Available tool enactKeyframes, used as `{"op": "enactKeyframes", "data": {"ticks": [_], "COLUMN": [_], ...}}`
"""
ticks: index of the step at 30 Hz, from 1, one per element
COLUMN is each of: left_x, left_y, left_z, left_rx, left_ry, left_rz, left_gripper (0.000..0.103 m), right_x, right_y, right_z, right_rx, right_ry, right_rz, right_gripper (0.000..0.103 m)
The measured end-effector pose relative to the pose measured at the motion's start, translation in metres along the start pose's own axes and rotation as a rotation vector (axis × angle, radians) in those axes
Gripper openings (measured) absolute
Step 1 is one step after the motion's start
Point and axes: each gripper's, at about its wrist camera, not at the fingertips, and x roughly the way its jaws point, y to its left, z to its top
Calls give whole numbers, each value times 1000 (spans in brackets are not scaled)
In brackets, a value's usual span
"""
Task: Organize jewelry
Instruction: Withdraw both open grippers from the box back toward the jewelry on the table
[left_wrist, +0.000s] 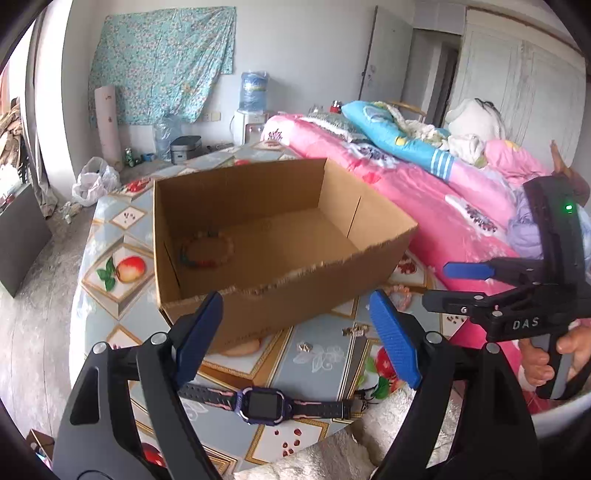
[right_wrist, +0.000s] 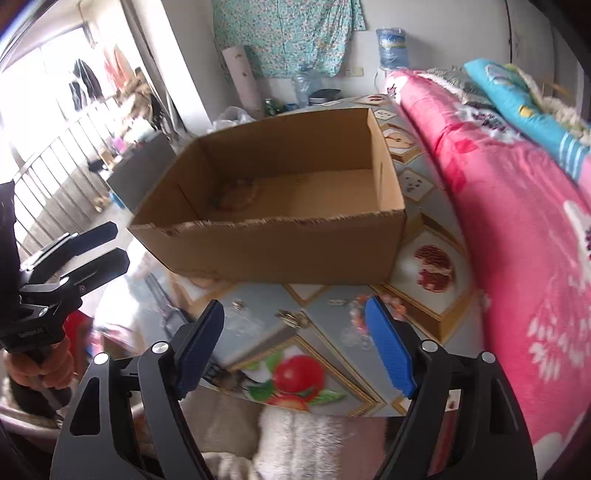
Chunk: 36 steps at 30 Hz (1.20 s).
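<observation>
On the desk (left_wrist: 110, 229), just below the spread, empty left hand-held gripper (left_wrist: 295, 339), lies a purple smartwatch (left_wrist: 260, 404). Its soft strap looks floppy; the stiff case seems the surest hold. Nearby, the right hand-held gripper (right_wrist: 295, 343) also gapes, empty, near a pink bead bracelet (right_wrist: 360, 314).

A floral cloth (left_wrist: 162, 59) hangs on the white wall. A pink-quilted bed (left_wrist: 417, 192) stands beside the fruit-patterned counter (left_wrist: 110, 236). Daylight floods through a railed window (right_wrist: 48, 122)
</observation>
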Motion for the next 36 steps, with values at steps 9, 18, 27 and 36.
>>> {"op": "enactKeyframes", "data": {"ticks": [9, 18, 27, 36], "left_x": [29, 42, 55, 84], "left_y": [-12, -17, -26, -37], "left_z": [-27, -28, -32, -34], "left_rx": [15, 16, 30, 49], "left_ry": [62, 74, 94, 130], "left_rz": [75, 81, 68, 75], "left_gripper": [78, 78, 78, 78], "right_x": [-14, -24, -31, -10], "right_y": [-1, 5, 1, -3], "right_z": [-6, -3, -2, -13], "right_rx": [-57, -150, -192, -186], "right_ry": [-68, -135, -239, -226], "right_rz": [-157, -295, -227, -155], "right_gripper": [96, 96, 96, 96]}}
